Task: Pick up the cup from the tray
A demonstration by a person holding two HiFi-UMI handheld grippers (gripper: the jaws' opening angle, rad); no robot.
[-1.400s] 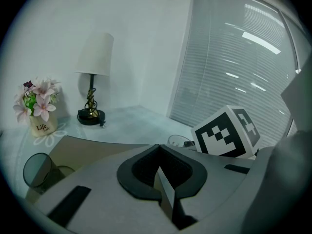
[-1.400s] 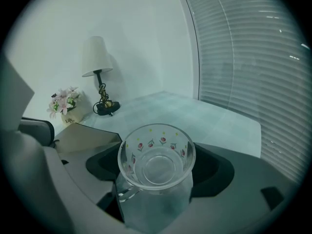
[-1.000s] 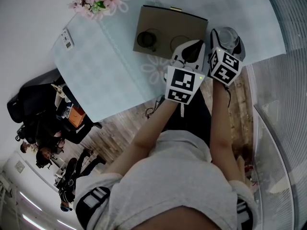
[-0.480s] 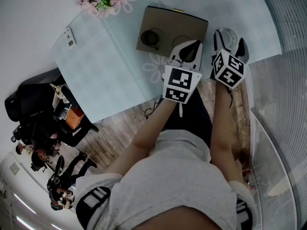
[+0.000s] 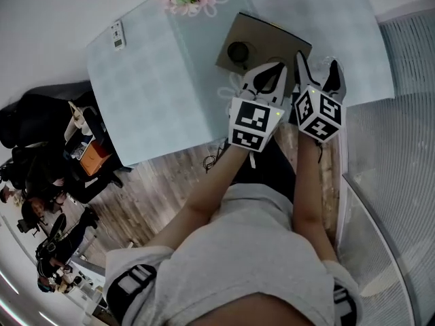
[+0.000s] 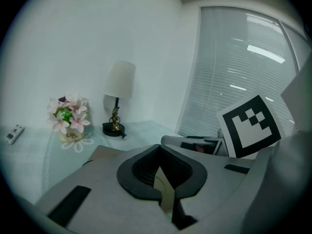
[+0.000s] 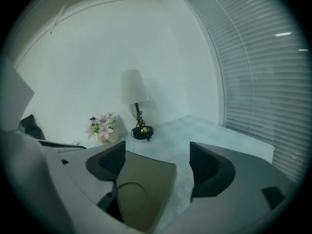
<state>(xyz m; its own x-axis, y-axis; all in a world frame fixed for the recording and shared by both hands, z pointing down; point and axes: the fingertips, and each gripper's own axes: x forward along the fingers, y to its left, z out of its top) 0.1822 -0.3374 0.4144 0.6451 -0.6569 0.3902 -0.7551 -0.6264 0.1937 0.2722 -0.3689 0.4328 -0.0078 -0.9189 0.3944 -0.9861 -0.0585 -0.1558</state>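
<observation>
We locate cup (image 5: 238,51) upright on left part of tray (image 5: 272,38), ahead-left of left gripper (image 5: 270,73); left gripper nearer, jaws closed together, nothing held; right gripper (image 5: 316,70) at tray's right edge, jaws wide apart, empty; we judge left needs opening first.

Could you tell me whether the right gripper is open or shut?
Open: the right gripper shows its fingers wide apart in its own view, nothing held between them, the tray lying beyond.
</observation>
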